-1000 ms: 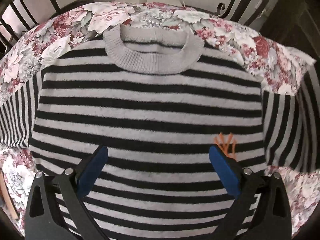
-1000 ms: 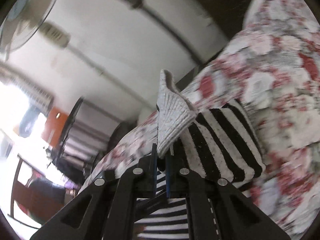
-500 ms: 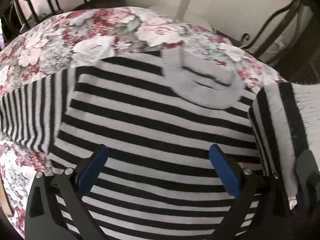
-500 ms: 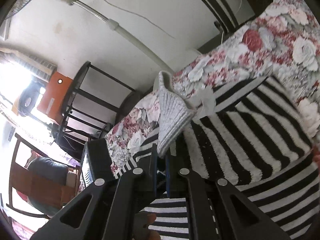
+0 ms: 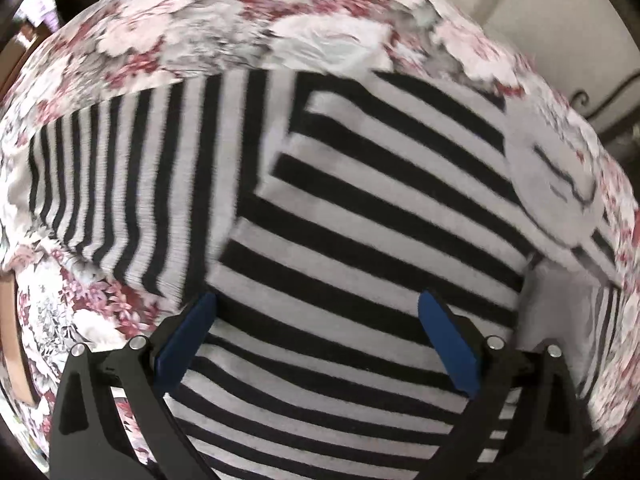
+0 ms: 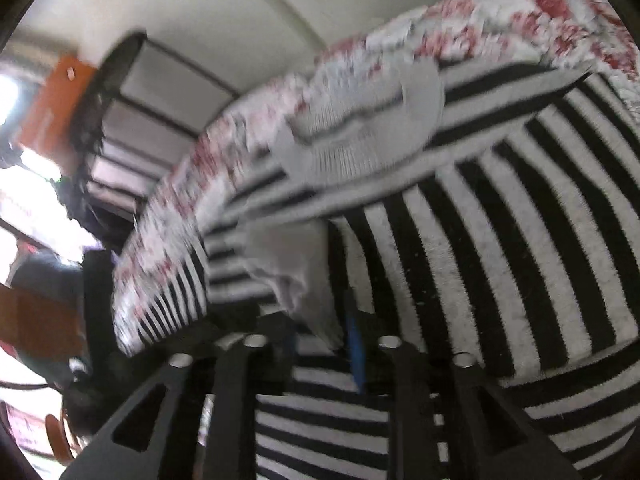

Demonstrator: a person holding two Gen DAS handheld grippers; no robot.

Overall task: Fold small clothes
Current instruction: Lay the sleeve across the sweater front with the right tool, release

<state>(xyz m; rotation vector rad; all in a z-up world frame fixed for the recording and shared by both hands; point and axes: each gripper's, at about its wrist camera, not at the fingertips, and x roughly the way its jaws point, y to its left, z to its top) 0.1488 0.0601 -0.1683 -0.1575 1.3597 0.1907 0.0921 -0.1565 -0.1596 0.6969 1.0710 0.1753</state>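
Blurring right gripper (image 6: pixel 320 344), cuff (image 6: pixel 304 280) grip unclear

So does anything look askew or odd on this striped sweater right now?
Nothing damaged. The sweater lies on the floral cover, one sleeve spread sideways. The right gripper seems to pinch grey knit; blur hides detail.

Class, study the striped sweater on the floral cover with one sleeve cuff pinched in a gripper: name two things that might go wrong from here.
1. The right gripper pinches only a small bit of the grey cuff; the knit may slip out before the sleeve lies flat across the striped sweater.
2. The left gripper hangs open above the body, pinning nothing, so dragging the sleeve may shift or wrinkle the sweater on the floral cover.
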